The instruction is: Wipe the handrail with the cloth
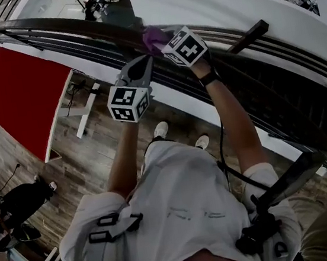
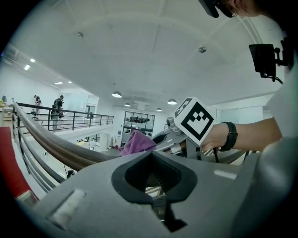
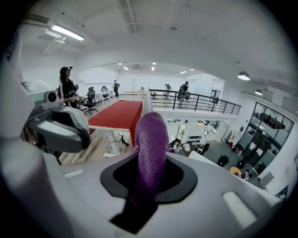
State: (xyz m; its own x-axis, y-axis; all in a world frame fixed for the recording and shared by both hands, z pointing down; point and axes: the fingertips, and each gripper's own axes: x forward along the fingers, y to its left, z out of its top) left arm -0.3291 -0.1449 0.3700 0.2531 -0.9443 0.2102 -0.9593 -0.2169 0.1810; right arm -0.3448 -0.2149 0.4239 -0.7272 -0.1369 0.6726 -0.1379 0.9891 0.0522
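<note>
Handrail [image 1: 53,22] ran as a dark curved bar across the top of the head view, and both grippers were up at it. The cloth [image 3: 151,144] was purple and bunched into a roll. It stood between the jaws of the right gripper [image 3: 148,183], which were closed on it. It rose through the jaws' opening and stuck out well past their tips. In the head view the free end of the cloth lay against the top of the rail, just ahead of the right jaws.

The left gripper [image 2: 153,179] had its jaws together with nothing between them. It sat just beside the right gripper, on the left of the right jaws, with its tips pointing at the rail close to the cloth. No view showed whether those tips touched the rail. From the left gripper view the rail swept in from far left and passed ahead of the left jaws. The cloth showed just beyond them, a little to their left, and the right gripper's marker cube [image 2: 194,120] stood above and to their right.

The hand on the right gripper wore a dark wristband [image 2: 230,135]. Ahead of the right jaws and off to their left lay a red mat [image 3: 116,114] on the wood floor [image 1: 67,169]. Farther left of those jaws a person [image 3: 67,88] stood — small and far off.
</note>
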